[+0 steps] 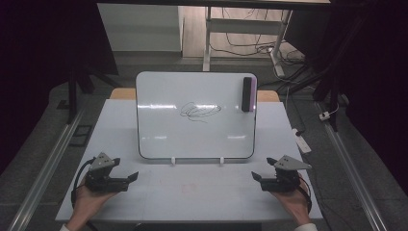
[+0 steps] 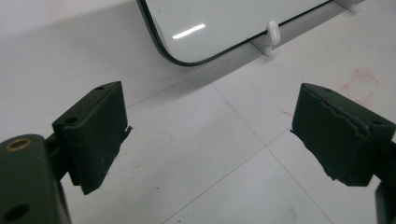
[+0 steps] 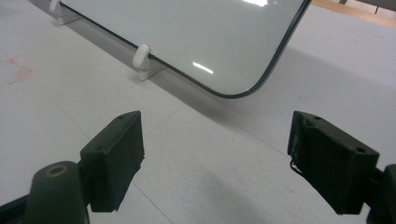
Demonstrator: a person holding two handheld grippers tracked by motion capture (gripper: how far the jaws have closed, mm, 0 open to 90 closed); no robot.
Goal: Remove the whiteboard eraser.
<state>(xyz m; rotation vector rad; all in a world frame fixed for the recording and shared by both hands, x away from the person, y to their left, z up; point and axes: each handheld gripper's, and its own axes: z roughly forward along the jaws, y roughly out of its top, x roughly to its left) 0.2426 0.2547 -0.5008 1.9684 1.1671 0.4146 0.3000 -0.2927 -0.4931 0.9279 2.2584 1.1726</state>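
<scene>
A whiteboard (image 1: 195,130) stands in the middle of the white worktop (image 1: 192,192), leaning back on two small white feet (image 1: 173,160) at its lower edge. On the board there is a dark scribble (image 1: 199,110) near the centre. A dark eraser (image 1: 248,94) with a purple side sits on the board in its upper right corner, upright and well apart from the scribble.

The left tongs (image 1: 126,180) are held in the person's left hand (image 1: 89,199) near the front left corner of the worktop, in front of the board's lower left corner. The jaws are wide apart and nothing is between them. In the left gripper view, the left tongs (image 2: 208,135) look over bare worktop toward the rounded corner of the whiteboard (image 2: 224,23) and one white foot (image 2: 272,33); a faint red mark (image 2: 359,84) is on the worktop surface at the right.

The right tongs (image 1: 261,179) are held in the right hand (image 1: 296,202) near the front right corner, mirrored to the left ones and well apart from them. Their jaws are also wide apart and hold nothing. In the right gripper view, the right tongs (image 3: 217,154) point at the other lower corner of the whiteboard (image 3: 196,32), with a white foot (image 3: 142,58) just beside it.

Both tongs are near the board but do not touch it, and both are well apart from the eraser.
</scene>
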